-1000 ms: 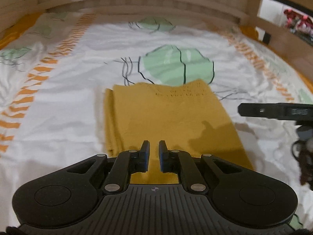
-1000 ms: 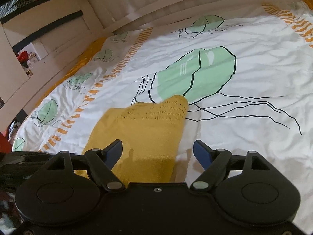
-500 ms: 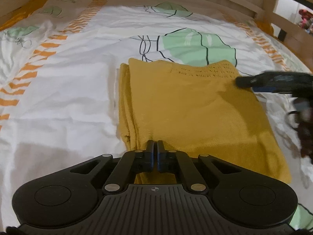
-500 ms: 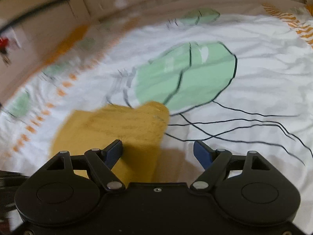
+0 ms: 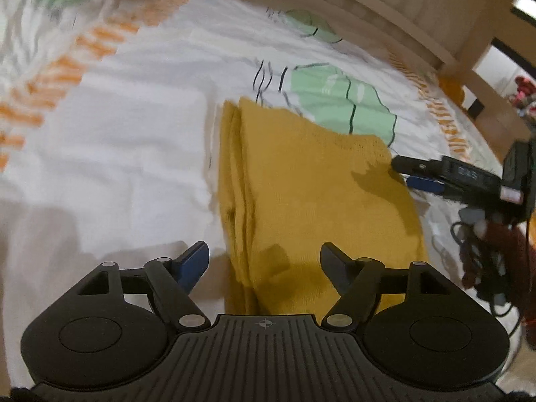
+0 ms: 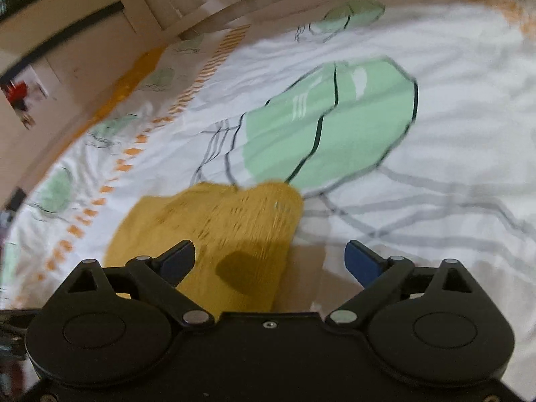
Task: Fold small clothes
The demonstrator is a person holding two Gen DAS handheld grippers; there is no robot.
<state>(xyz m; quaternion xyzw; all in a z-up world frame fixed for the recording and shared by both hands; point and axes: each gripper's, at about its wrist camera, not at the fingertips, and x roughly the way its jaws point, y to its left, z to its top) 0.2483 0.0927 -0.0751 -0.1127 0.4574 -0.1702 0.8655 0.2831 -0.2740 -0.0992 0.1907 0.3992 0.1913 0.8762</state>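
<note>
A mustard-yellow knit garment (image 5: 315, 194) lies folded in layers on the bed, its stacked edges on the left side. It also shows in the right wrist view (image 6: 221, 234). My left gripper (image 5: 264, 261) is open and empty, its fingers straddling the garment's near left edge. My right gripper (image 6: 269, 258) is open and empty over the garment's far right corner. The right gripper also shows in the left wrist view (image 5: 418, 174), beside the garment's right edge.
The white bedsheet (image 5: 134, 154) has green jellyfish prints (image 6: 328, 124) and orange dashed stripes (image 5: 53, 80). A wooden bed rail (image 5: 385, 10) runs along the far side. Dark cables (image 5: 482, 261) hang at the right.
My left gripper has opened from shut and shifted toward the garment's left edge. My right gripper stayed open and moved in over the garment's far right corner.
</note>
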